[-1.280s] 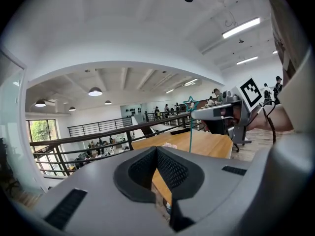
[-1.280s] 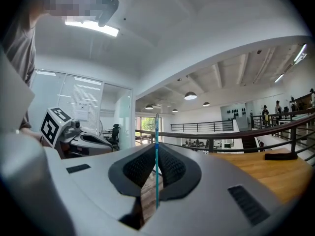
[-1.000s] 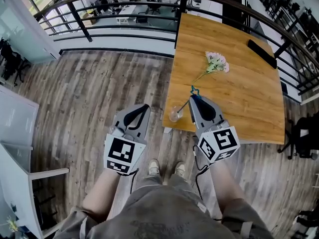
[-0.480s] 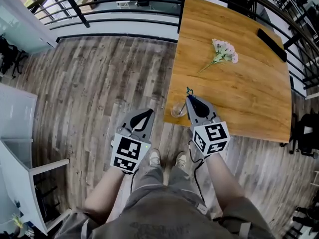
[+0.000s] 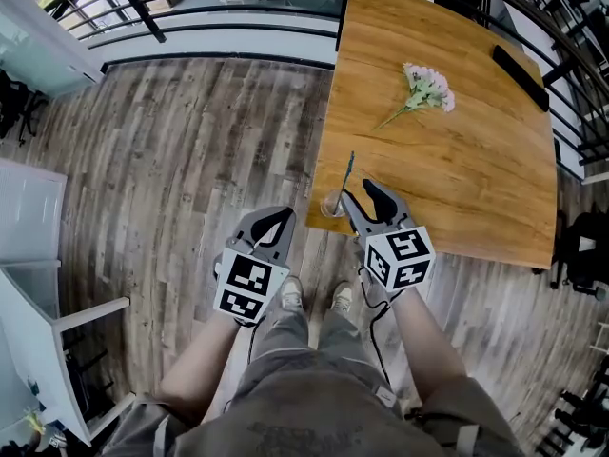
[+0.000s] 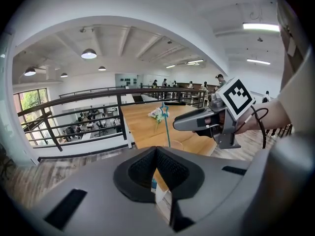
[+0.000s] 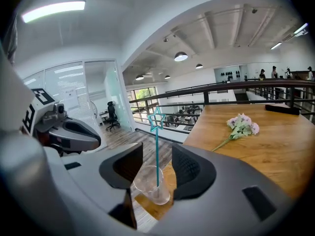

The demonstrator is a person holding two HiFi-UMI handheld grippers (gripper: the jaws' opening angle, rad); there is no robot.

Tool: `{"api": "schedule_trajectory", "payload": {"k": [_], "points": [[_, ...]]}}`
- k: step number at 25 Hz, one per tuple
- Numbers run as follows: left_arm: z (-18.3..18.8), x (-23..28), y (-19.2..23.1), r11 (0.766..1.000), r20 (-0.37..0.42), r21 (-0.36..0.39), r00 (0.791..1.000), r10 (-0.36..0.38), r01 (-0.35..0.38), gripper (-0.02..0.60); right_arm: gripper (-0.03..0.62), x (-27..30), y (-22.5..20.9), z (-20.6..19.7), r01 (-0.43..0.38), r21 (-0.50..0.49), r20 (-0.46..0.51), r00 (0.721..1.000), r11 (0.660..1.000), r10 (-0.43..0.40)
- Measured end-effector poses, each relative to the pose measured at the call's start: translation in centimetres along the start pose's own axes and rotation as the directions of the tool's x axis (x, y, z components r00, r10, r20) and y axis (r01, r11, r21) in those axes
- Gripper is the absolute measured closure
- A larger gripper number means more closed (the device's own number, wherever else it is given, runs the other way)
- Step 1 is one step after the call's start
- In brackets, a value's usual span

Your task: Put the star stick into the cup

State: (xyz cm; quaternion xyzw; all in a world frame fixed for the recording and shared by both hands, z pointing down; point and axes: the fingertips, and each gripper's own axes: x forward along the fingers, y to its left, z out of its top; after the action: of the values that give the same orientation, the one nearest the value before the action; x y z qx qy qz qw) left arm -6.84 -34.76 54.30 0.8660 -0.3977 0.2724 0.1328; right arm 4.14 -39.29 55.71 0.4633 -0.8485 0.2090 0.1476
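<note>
A teal star stick (image 5: pixel 346 177) stands upright in a clear cup (image 5: pixel 332 206) at the wooden table's (image 5: pixel 457 188) near left corner. My right gripper (image 5: pixel 359 193) hovers just behind the cup, and its jaws are opening. In the right gripper view the stick (image 7: pixel 156 119) rises between the parted jaws without touching either pad, its foot in the cup (image 7: pixel 152 185). My left gripper (image 5: pixel 279 215) hangs over the floor left of the table, shut and empty. The left gripper view shows its jaws (image 6: pixel 156 149) meeting, with the stick (image 6: pixel 167 127) beyond.
A pink flower sprig (image 5: pixel 425 86) lies further back on the table, and a black flat object (image 5: pixel 519 72) sits near the far right edge. A dark railing (image 5: pixel 238 31) runs behind. A white cabinet (image 5: pixel 29 246) stands at the left on the wood floor.
My right gripper has let go of the star stick, which now stands upright in the cup. The jaws have parted. The left gripper has barely moved.
</note>
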Motion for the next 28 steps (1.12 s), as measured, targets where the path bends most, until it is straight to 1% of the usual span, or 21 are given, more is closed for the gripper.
{"api": "schedule_trajectory", "payload": {"k": [3,6,8,10,12,17,20,23,28], "points": [[0.6,-0.4,0.0,1.000,0.011,0.007,1.000,0.004,-0.004,0.566,0.393,-1.3,-0.1,1.4,0.012,-0.001,0.032,0.999,1.000,-0.012],[2.1,-1.1,0.2,1.000,0.044,0.024,0.999,0.018,-0.019,0.566,0.401,-3.3,0.0,3.9,0.007,-0.018,0.089,0.996,1.000,-0.006],[3.3,-1.6,0.2,0.999,0.072,0.026,0.997,0.028,-0.030,0.566,0.447,-5.1,0.1,5.7,0.013,-0.047,0.124,0.992,0.999,-0.007],[4.7,-2.3,0.4,0.999,0.102,0.015,0.994,0.036,-0.037,0.566,0.479,-7.0,0.2,7.6,0.041,-0.104,0.148,0.989,0.994,-0.025],[6.3,-3.2,0.7,0.999,0.132,0.021,0.990,0.045,-0.049,0.566,0.491,-8.9,0.8,9.7,0.062,-0.158,0.183,0.983,0.985,-0.032],[9.7,-6.3,0.3,0.995,0.211,0.062,0.975,0.069,-0.084,0.566,0.540,-13.9,3.0,13.7,0.037,-0.202,0.286,0.958,0.979,0.023],[11.0,-8.4,-0.3,0.991,0.253,0.080,0.964,0.083,-0.106,0.566,0.545,-17.0,4.4,14.6,0.023,-0.212,0.324,0.945,0.977,0.048],[11.9,-10.2,-1.1,0.989,0.289,0.093,0.954,0.082,-0.113,0.566,0.548,-19.7,5.3,15.0,0.021,-0.213,0.351,0.935,0.977,0.056],[12.3,-12.4,-2.5,0.988,0.319,0.100,0.944,0.081,-0.118,0.566,0.553,-22.1,6.8,13.6,0.006,-0.240,0.327,0.942,0.971,0.075]]}}
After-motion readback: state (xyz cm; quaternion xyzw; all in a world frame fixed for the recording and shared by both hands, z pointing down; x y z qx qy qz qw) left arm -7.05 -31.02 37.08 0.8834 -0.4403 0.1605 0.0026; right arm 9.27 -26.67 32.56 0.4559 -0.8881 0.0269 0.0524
